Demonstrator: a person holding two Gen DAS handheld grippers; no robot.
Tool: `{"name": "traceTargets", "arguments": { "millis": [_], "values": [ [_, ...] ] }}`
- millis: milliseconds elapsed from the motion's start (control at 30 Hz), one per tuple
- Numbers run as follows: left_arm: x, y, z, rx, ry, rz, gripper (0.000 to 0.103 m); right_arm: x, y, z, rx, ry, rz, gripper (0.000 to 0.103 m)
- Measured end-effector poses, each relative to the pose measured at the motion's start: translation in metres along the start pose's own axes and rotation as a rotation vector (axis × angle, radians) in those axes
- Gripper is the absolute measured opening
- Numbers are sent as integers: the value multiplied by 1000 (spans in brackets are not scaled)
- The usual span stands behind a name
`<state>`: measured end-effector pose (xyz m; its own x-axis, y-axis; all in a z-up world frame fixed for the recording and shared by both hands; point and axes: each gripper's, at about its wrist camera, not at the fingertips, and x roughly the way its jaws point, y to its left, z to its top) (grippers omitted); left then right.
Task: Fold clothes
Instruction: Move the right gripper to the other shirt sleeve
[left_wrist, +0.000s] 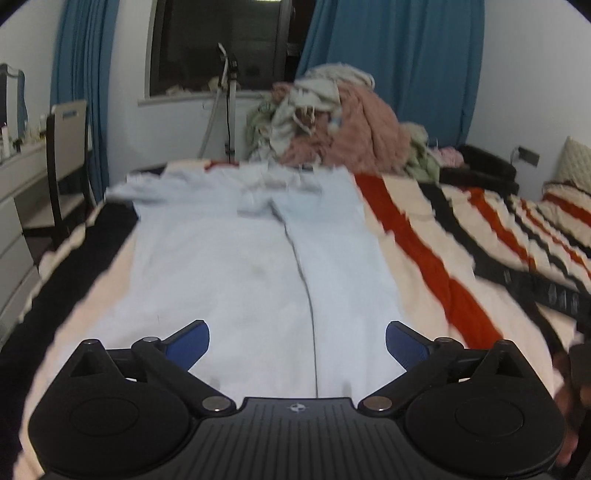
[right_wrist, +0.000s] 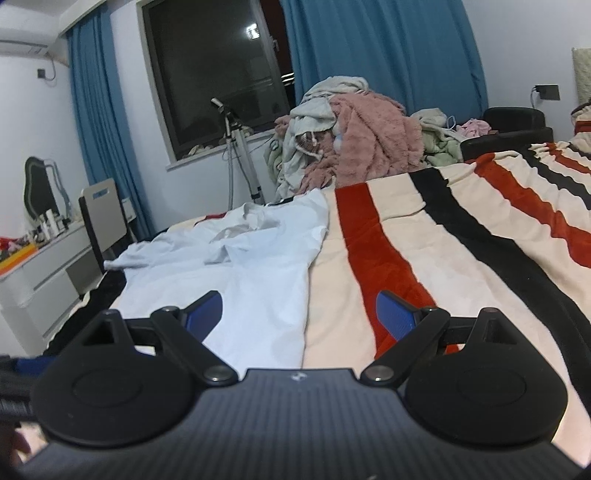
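Lying spread flat, unfolded: pale-blue cotton button shirt (left_wrist: 258, 258) on striped fleece blanket (right_wrist: 424, 258); heaped unfolded laundry pile (right_wrist: 343, 136) beyond; left gripper (left_wrist: 297, 341), right gripper (right_wrist: 299, 314) fingers apart, empty.

Right gripper (right_wrist: 299, 314) wide apart over white shirt (right_wrist: 236, 266) edge and striped blanket (right_wrist: 461, 266) — nothing held.

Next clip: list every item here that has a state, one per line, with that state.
Left gripper: open, empty.
Right gripper: open, empty.
White button-front shirt: spread flat on the bed, not yet folded, one sleeve out sideways.
Striped red, black and cream blanket: spread over the bed.
Pile of pink and grey clothes: heaped, unfolded.
Blue curtains: drawn apart.
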<state>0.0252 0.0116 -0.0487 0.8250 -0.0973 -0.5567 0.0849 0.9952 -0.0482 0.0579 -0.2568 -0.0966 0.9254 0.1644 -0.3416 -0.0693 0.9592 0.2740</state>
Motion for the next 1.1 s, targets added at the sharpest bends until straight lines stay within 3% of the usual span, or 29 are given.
{"name": "traceTargets", "arguments": {
  "millis": [133,333,500,600,733,833,933,1100],
  "values": [
    [4,-1,42,-1,-30,85,102,4,-10,5,31,-11,-31,92],
    [15,26,69,-91,-25,51,102,50,-20,13,-11,96,-92,91],
    [14,66,67,-209,-47,60,102,105,12,20,-89,172,24,90],
    [17,94,63,-244,-76,105,102,169,64,20,-185,225,91,77],
    [27,131,52,-281,-141,206,102,251,162,12,-352,244,214,77],
    [41,160,44,-359,-143,264,102,306,232,1,-377,249,363,75],
    [55,189,37,-438,-143,321,102,351,284,-10,-406,240,437,75],
    [78,213,28,-495,-148,395,102,407,344,-23,-529,164,436,75]
  ]
}}
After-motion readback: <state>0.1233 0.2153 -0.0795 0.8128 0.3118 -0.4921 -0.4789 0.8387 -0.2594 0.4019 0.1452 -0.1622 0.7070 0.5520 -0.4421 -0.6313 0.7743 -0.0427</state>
